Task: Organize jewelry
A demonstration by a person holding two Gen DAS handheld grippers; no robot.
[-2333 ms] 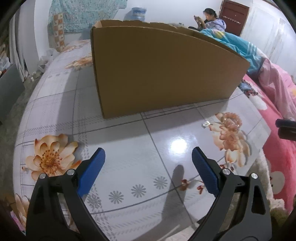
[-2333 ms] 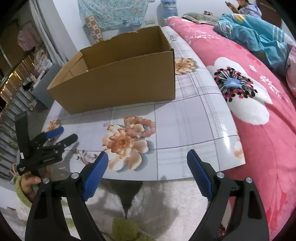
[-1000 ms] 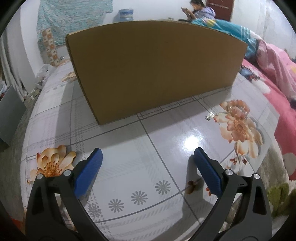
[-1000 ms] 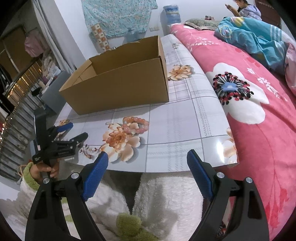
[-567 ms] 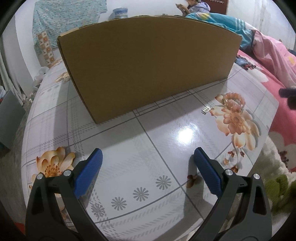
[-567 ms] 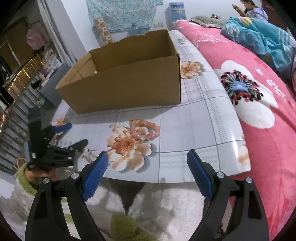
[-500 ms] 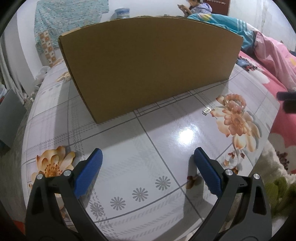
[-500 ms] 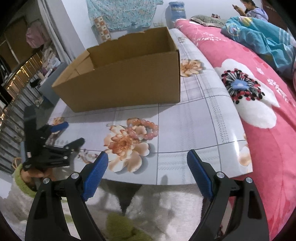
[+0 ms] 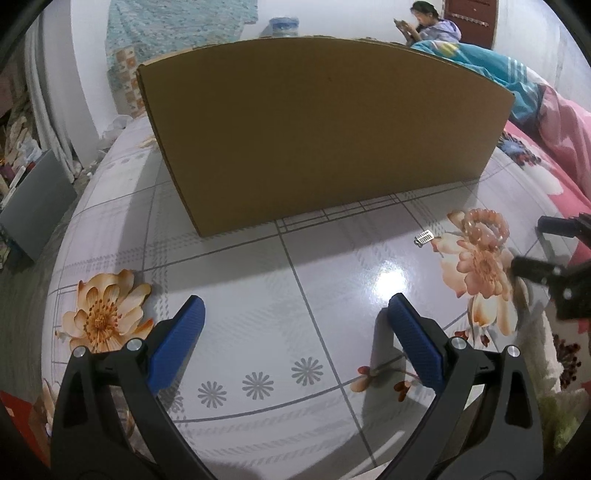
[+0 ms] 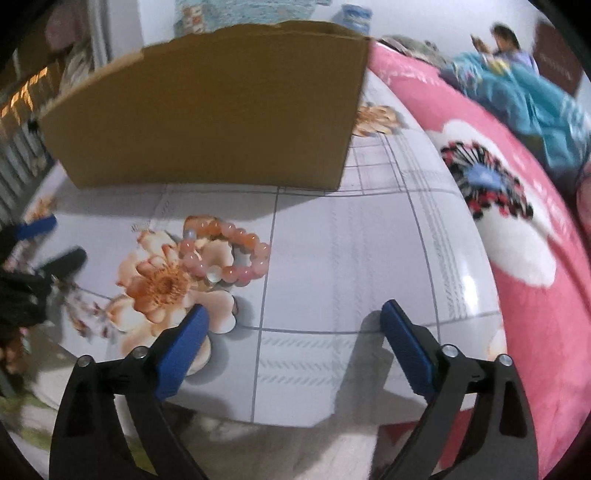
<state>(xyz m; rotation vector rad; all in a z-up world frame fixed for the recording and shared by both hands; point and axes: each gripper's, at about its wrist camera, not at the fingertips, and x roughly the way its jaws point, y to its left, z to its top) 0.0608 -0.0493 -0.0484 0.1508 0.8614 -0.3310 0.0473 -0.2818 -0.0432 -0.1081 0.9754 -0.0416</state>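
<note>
A pink bead bracelet (image 10: 225, 254) lies on the flowered tabletop, just ahead and left of my right gripper (image 10: 293, 317), which is open and empty above the table's front edge. The bracelet also shows in the left wrist view (image 9: 484, 230) at the right. A small silver hair clip (image 9: 424, 237) lies just left of it. My left gripper (image 9: 293, 314) is open and empty over the table's near middle. A big open cardboard box (image 9: 321, 133) stands behind; its inside is hidden. The right gripper shows at the right edge of the left wrist view (image 9: 554, 251).
A pink flowered bed (image 10: 517, 206) runs along the table's right side, with a blue quilt and a seated person (image 9: 424, 24) at the far end. A grey cabinet (image 9: 33, 206) stands left of the table. White fluffy fabric (image 10: 258, 443) lies below the front edge.
My right gripper has moved forward and down over the table edge, much closer to the bracelet. It now shows at the right edge of the left wrist view. The left gripper barely moved.
</note>
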